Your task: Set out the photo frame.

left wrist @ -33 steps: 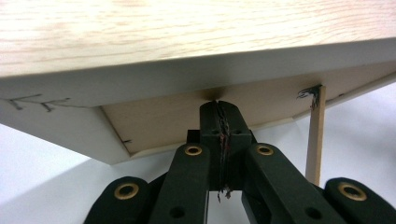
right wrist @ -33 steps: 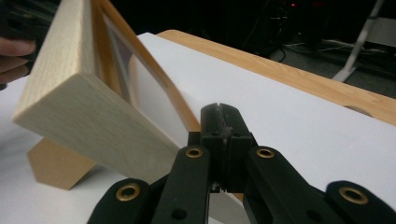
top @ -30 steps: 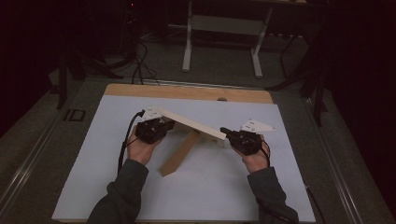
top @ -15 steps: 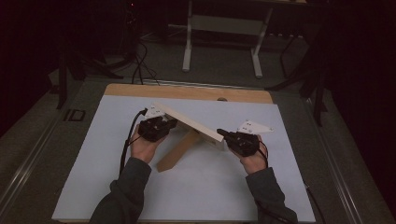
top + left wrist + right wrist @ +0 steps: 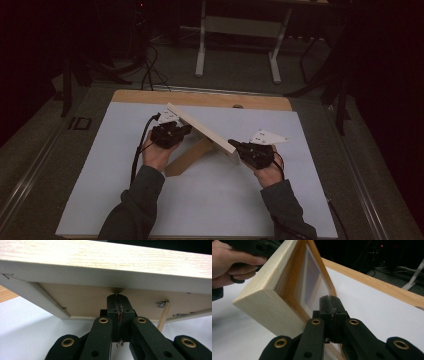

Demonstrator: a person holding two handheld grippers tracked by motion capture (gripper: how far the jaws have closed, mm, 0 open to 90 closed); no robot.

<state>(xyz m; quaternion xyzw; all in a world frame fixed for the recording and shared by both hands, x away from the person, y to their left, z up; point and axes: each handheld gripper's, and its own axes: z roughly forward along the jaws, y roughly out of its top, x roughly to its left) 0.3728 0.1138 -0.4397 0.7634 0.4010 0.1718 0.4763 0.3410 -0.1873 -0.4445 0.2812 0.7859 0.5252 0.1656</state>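
Note:
A light wooden picture frame (image 5: 200, 127) stands tilted on the white board, running from upper left to lower right between my two grippers. A brown support leg (image 5: 187, 159) slants down from its back. My left gripper (image 5: 186, 130) is shut, and its closed tips touch the frame's brown back panel (image 5: 82, 300) just under the rim (image 5: 105, 255). Nothing sits between the left gripper's (image 5: 117, 296) jaws. My right gripper (image 5: 234, 145) is shut at the frame's lower right end. Its (image 5: 329, 298) closed tips rest against the glazed front, beside the frame's corner (image 5: 269, 290).
The white board (image 5: 200, 210) lies on a wooden tabletop whose edge (image 5: 200, 99) shows at the back. A thin wooden stick (image 5: 163, 315) hangs behind the frame. The other hand (image 5: 229, 265) grips its gripper beyond the frame. White desk legs (image 5: 201, 50) and cables stand on the dark floor.
Both hands stay almost in place. The frame's upper left end looks slightly higher than a second ago.

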